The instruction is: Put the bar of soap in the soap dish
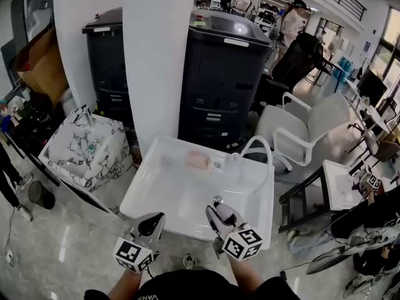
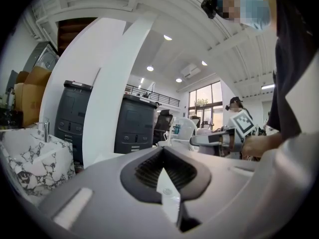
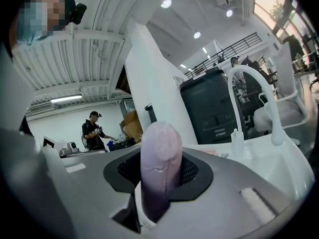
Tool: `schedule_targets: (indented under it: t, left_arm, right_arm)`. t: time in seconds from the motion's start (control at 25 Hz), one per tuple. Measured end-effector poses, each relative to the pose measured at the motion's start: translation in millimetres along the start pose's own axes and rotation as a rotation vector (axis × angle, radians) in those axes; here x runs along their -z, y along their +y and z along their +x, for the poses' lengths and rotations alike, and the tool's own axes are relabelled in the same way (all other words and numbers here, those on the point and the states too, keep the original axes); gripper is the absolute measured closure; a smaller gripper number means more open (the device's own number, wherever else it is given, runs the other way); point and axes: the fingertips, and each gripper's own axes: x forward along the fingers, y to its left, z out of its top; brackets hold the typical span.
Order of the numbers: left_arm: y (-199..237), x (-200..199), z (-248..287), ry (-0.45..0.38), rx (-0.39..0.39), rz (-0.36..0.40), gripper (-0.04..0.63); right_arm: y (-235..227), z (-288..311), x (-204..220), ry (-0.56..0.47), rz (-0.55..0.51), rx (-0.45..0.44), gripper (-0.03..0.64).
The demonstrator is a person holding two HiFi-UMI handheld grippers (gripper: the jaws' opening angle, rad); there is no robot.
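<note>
Task judged partly done: the bar of soap is already lifted and is clamped upright between the right tongs, over the near edge of the white sink; placing is not yet done. The left tongs are seen closed together with nothing between them, just left of the right pair at the same near edge. What is taken for the soap dish (a small, pale pink, rounded patch, too small for its form to be read with certainty) lies at the far edge of the sink, just left of the tap and well apart from the soap. Left to do, by this reading: the bar is to be carried across the sink to the far edge, lowered into the dish and released. Materials noted: soap pale lilac, matt and waxy, with a rounded end and a faint crease across its face; likely slick if wet. Sink glossy white, shallow, rectangular with softened corners, surface hard and smooth. Tap white, a tall arched loop. Tong bodies smooth grey plastic, with dark ribbed lining around the mouth.
</note>
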Motion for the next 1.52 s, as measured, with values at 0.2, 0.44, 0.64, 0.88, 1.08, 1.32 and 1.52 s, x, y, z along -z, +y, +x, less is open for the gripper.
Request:
schedule_targets:
  t: [0.2,0.44,0.64,0.88,1.08,1.32,1.52]
  left_arm:
    - [4,0,34,0.003,-0.028,-0.007,0.548]
    - [7,7,59,0.000,-0.079,-0.015,0.549]
    - [12,20,71,0.023,-0.098,-0.034,0.548]
    - [37,24,89,0.043,-0.056,-0.055,0.549]
    - [60,17,109,0.066,0.020,-0.038,0.548]
    - [86,9,130,0.080,0.104,-0.027,0.548]
    - [105,3,144,0.085,0.154,-0.024,0.549]
  right_arm:
    - [-26,17,-9,0.019,-0.005,-0.031,0.494]
    - [-51,32,-9,0.039,-0.028,-0.068,0.494]
    - [-65,47,-1,0.063,-0.022,-0.079,0.494]
    - [-74,70,4,0.075,-0.002,-0.029,0.494]
    - [-82,90,-1,0.060,0.009,0.041,0.494]
    - [-93,116,-2,0.046,0.008,0.124,0.494]
    - [-106,136,-5,0.044,-0.013,0.179,0.494]
